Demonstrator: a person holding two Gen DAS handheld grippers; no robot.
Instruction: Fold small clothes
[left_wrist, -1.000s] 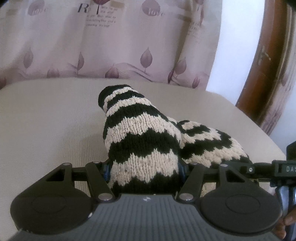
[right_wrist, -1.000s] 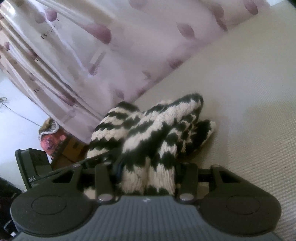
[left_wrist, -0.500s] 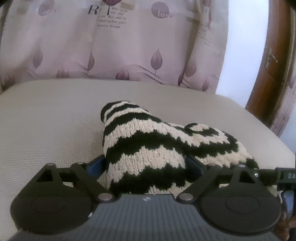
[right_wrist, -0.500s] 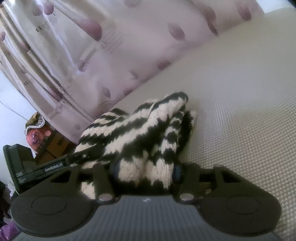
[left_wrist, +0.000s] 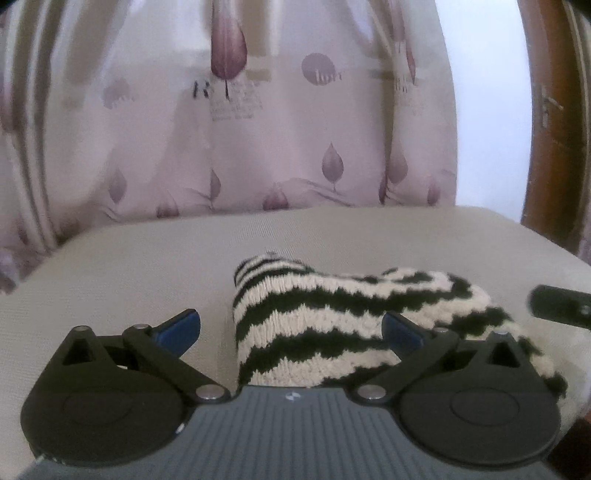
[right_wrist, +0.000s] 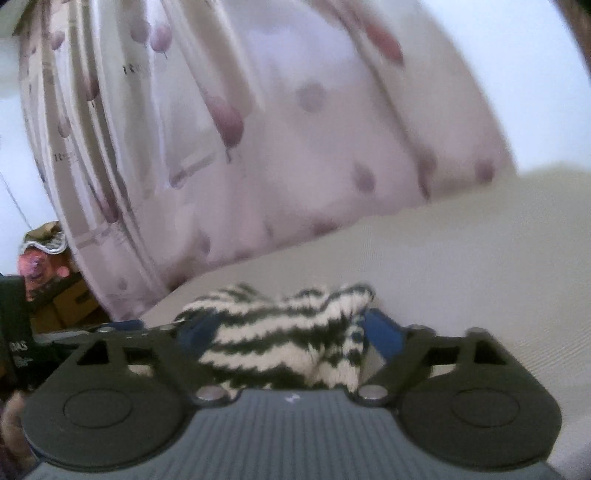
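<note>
A knitted garment with black and cream zigzag stripes lies folded on the beige cushioned surface. My left gripper is low in front of it and its jaws are opening. The left blue pad is clear of the knit and the right pad is beside it. In the blurred right wrist view the same garment lies between the blue pads of my right gripper, whose jaws are also opening and no longer squeeze it. The right gripper's black body shows at the far right.
A pale curtain printed with purple leaves hangs behind the surface. A brown wooden door frame stands at the right. Cardboard boxes and a pink item sit beyond the left edge in the right wrist view.
Both grippers spread their jaws and let go of the knit, which sank from a raised bundle to lying low on the surface. Both views tilted up and drew back.
</note>
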